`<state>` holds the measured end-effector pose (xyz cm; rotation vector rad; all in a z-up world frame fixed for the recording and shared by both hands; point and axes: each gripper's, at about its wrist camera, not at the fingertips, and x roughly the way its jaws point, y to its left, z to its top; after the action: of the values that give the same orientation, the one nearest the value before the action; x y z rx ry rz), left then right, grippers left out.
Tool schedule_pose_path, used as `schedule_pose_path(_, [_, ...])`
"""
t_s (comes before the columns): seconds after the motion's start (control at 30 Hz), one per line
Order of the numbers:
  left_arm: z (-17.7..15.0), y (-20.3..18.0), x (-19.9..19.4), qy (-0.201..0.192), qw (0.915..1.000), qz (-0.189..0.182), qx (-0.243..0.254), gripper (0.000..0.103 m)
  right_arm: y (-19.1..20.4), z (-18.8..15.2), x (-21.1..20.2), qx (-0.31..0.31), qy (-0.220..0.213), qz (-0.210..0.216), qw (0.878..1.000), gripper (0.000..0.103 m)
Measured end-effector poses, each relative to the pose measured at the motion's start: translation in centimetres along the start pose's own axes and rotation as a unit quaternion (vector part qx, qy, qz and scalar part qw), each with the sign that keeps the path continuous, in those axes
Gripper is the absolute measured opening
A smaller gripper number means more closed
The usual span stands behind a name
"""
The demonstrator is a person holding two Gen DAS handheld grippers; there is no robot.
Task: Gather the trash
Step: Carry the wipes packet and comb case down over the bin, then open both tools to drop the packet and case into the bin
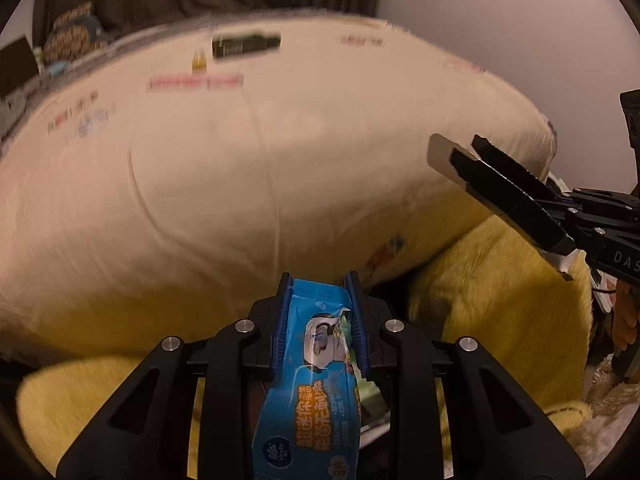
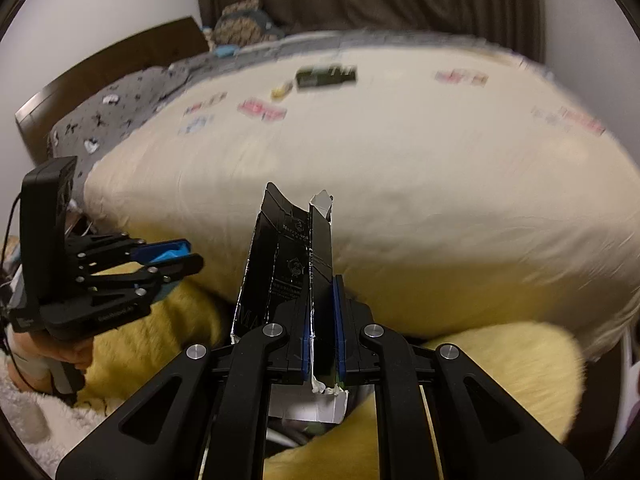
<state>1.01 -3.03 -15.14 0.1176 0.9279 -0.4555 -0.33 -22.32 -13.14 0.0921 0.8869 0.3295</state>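
Between the blue pads of the left gripper [image 1: 320,320]: one blue wet-wipe packet [image 1: 308,380], flattened, pinched near its top end with the rest trailing back under the linkage; jaws nearly closed on it, presumably to carry it off as trash.

Right gripper [image 2: 322,328]: jaws fully closed on a torn black carton [image 2: 290,256], gripped along one folded edge so the opened body stands up and forward.

Far side, on the cream bedcover [image 1: 200,168]: dark rectangular packet [image 1: 246,45] and small yellow item [image 1: 199,60], blurred, probably trash not yet collected.

Near side: yellow plush blanket [image 1: 500,312].
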Motion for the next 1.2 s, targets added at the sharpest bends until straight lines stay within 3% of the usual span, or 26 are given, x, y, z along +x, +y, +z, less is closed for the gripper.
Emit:
schedule_pose_path(0.23, [-3.0,1.3,4.1,0.067,0.9974,-0.016,-0.02,0.025,1.2,-3.0,4.2,0.01,0.097,0.034,0.995,0.01])
schedule_pose_path(0.5, [-5.3,2.1,8.4,0.137,0.9889,-0.042,-0.038,0.026,0.9,-5.6,8.4,0.031,0.174,0.023,0.984,0.011])
schedule_pose_path(0.73, [-6.1,2.2,10.3,0.167,0.983,-0.062,-0.045,0.026,0.7,-6.3,10.2,0.05,0.193,0.025,0.98,0.012])
schedule_pose_path(0.97, [-6.2,1.6,10.9,0.172,0.9816,-0.071,-0.043,0.027,0.4,-5.3,11.5,0.062,0.198,0.027,0.978,0.013])
schedule_pose_path(1.13, [-6.4,1.7,11.3,0.179,0.9807,-0.068,-0.039,0.038,-0.2,-4.9,11.8,0.078,0.197,0.02,0.977,0.015])
schedule_pose_path(1.2, [-6.5,1.7,11.4,0.18,0.9807,-0.064,-0.04,0.042,-0.6,-4.8,11.8,0.084,0.195,0.017,0.977,0.026])
